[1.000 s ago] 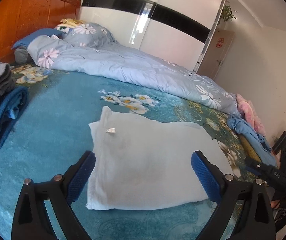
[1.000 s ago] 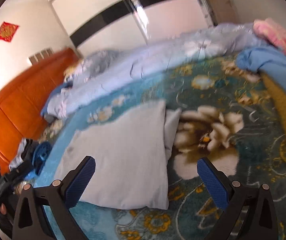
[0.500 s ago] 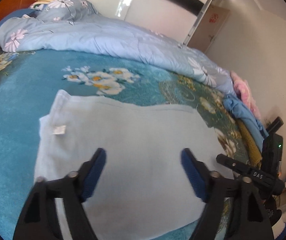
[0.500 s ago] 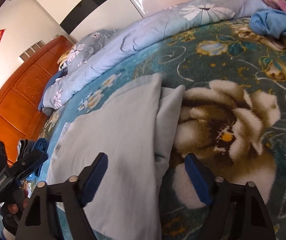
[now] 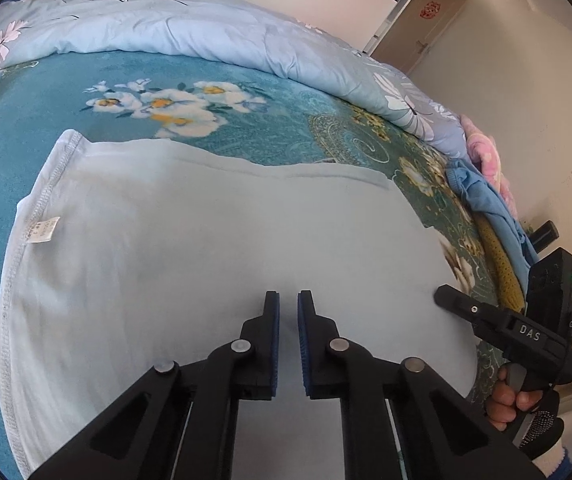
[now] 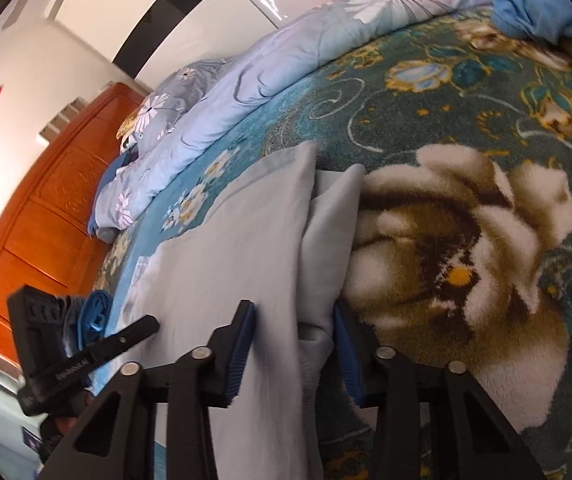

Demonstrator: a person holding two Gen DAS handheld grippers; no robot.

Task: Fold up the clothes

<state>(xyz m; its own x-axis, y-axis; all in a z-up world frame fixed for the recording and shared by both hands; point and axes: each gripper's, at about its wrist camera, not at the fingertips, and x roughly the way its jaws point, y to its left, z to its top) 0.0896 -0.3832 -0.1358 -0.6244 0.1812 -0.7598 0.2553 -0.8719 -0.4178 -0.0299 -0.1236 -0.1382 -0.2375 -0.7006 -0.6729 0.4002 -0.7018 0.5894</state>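
A pale grey garment (image 5: 206, 240) lies folded flat on the teal flowered blanket (image 5: 26, 120), with a white label (image 5: 44, 230) at its left hem. My left gripper (image 5: 288, 298) points down at the near edge; its jaws are closing, almost together, with pale cloth in the narrow gap. In the right wrist view the same garment (image 6: 238, 248) ends in a loose side fold (image 6: 326, 240). My right gripper (image 6: 292, 320) straddles that fold, its jaws closing. Its left pad (image 6: 242, 340) rests on the top layer, and cloth sits between the pads.
A light blue flowered duvet (image 5: 166, 24) is bunched along the far side of the bed. Blue (image 5: 482, 196), pink (image 5: 482, 148) and mustard (image 5: 502, 264) clothes lie at the right edge. An orange wooden headboard (image 6: 46, 208) and a folded blue item (image 6: 94, 312) are on the left.
Both grippers came down and forward onto the garment. Their jaws went from wide open to narrow, the left almost together and the right around the side fold.
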